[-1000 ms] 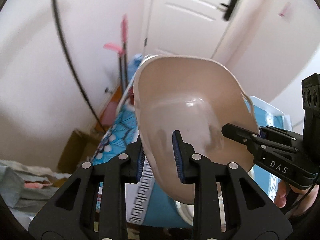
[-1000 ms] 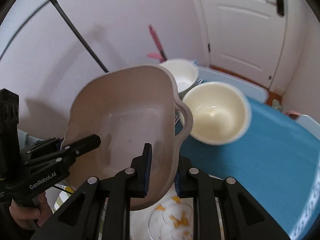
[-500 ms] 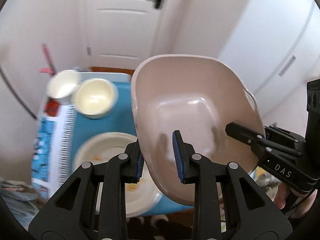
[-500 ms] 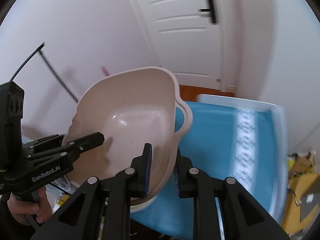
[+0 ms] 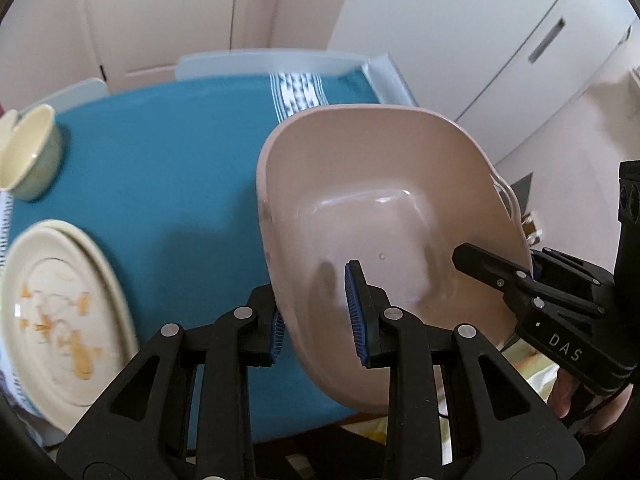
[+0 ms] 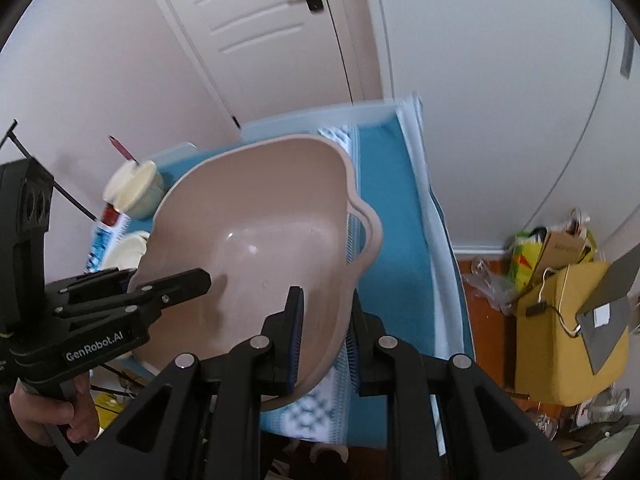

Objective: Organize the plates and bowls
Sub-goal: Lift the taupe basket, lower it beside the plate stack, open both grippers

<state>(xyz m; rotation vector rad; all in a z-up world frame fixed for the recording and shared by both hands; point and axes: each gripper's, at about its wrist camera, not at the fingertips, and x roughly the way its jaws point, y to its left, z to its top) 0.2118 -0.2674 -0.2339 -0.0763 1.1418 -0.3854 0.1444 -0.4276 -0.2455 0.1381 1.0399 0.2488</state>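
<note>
A pale pink plastic basin with a handle hangs tilted over the blue tablecloth, held by both grippers. My left gripper is shut on the basin's left wall, one pad inside and one outside. My right gripper is shut on the opposite wall of the basin, near its handle. Stacked cream plates with orange crumbs lie at the table's left. A cream bowl stands beyond them, with a second bowl half hidden behind it. The basin is empty.
A white door and walls stand behind the table. A yellow bag and clutter sit on the floor to the right of the table edge. A person's hand holds the left gripper's handle.
Both grippers have swung sideways together with the basin, from beside the wall to above the blue cloth. Plates and bowls slid to the left of the views. Both grips are unchanged.
</note>
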